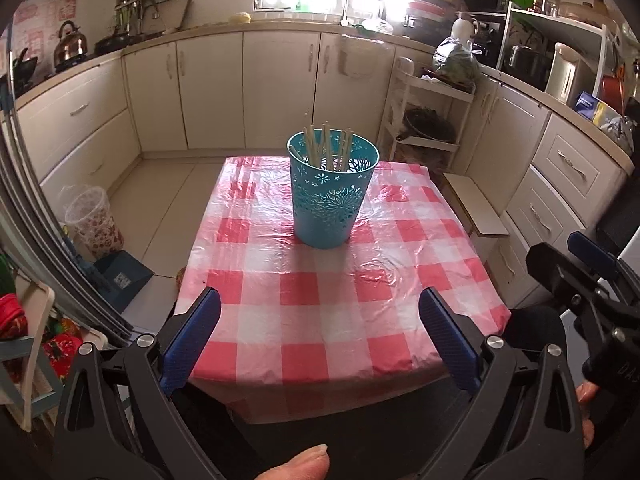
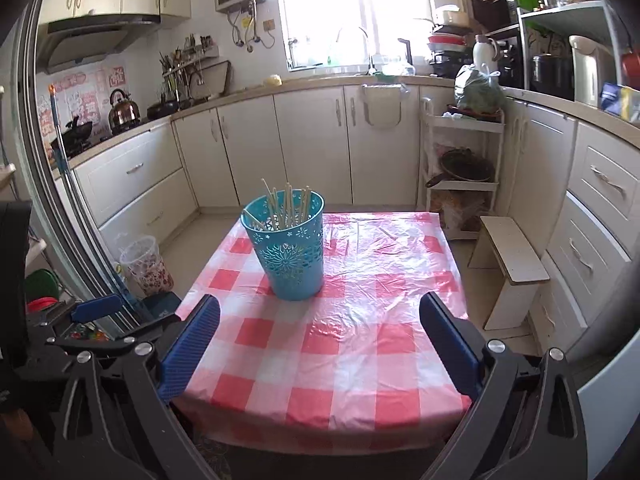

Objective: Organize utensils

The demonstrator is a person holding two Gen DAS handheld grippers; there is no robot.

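A teal cut-out holder (image 1: 331, 192) stands upright on the red and white checked table (image 1: 320, 304), with several pale chopsticks (image 1: 326, 146) standing in it. It also shows in the right wrist view (image 2: 290, 244) with the chopsticks (image 2: 288, 204). My left gripper (image 1: 320, 336) is open and empty, low over the table's near edge, well short of the holder. My right gripper (image 2: 320, 344) is open and empty, near the table's (image 2: 360, 340) front edge; the holder is ahead and to its left. The right gripper also shows in the left wrist view (image 1: 592, 276) at the right.
A clear waste bin (image 1: 94, 222) and a blue dustpan (image 1: 120, 276) stand on the floor left of the table. A small white stool (image 2: 512, 264) and a white shelf cart (image 2: 460, 160) stand to the right. Cabinets line the far walls.
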